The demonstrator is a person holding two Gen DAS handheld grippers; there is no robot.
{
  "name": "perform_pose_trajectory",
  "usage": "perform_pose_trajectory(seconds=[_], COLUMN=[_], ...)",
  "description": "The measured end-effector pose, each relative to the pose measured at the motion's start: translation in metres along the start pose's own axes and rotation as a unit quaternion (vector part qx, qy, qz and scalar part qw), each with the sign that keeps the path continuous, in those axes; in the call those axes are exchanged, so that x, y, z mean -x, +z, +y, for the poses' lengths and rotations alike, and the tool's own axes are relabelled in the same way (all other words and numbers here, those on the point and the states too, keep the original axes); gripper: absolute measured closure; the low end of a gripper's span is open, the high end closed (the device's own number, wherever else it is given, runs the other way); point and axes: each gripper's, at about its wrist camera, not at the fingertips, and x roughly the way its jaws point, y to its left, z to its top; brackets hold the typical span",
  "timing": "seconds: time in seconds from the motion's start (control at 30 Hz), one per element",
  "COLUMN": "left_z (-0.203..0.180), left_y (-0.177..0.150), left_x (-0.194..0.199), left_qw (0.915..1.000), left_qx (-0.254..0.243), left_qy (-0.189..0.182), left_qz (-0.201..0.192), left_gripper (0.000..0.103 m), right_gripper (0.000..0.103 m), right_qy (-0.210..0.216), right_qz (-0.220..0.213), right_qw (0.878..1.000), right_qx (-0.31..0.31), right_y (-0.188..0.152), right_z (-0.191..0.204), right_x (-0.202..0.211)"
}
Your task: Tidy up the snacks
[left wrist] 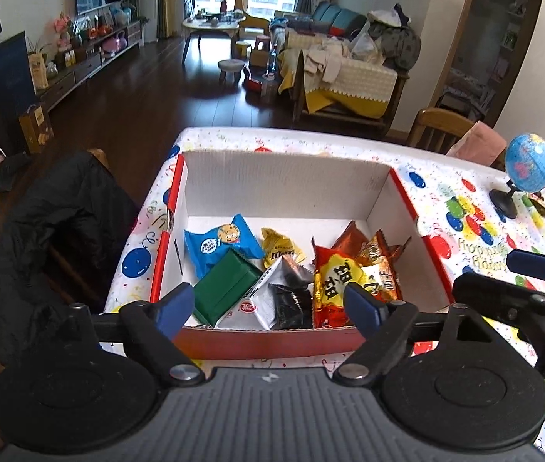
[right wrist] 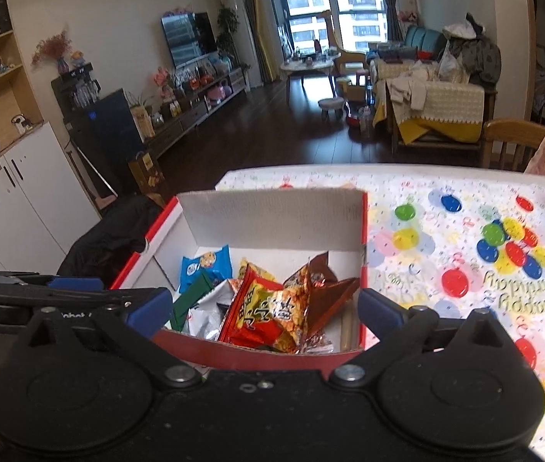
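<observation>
An open cardboard box with red outer sides and a white inside stands on the party tablecloth. In it lie several snacks: a blue cookie pack, a green carton, a yellow candy bag, a white and black wrapper, a red and yellow packet and brown foil bags. My left gripper hovers open above the box's near wall, nothing between its fingers. My right gripper is also open and empty over the near wall; the red packet lies below it.
A small globe on a black stand sits on the table to the right of the box. A chair draped with a black jacket stands at the table's left edge. A wooden chair is at the far side.
</observation>
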Motion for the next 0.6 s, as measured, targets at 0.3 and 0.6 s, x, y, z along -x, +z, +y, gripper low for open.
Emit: perform_pose_trajectory(seconds=[0.3, 0.6], left_z=[-0.005, -0.014], left_y=[-0.006, -0.016], left_x=[0.024, 0.039], left_qw=[0.9998, 0.9999], left_qx=[0.009, 0.008], left_qy=[0.001, -0.008], left_qz=[-0.019, -0.011], left_gripper=[0.005, 0.005], right_gripper=[0.0, 0.0], right_qy=[-0.008, -0.012], right_qz=[-0.046, -0.076], right_qw=[0.999, 0.996], right_qx=[0.017, 0.043], right_y=[-0.011, -0.019], right_z=[-0.003, 0.002], right_x=[0.029, 0.052])
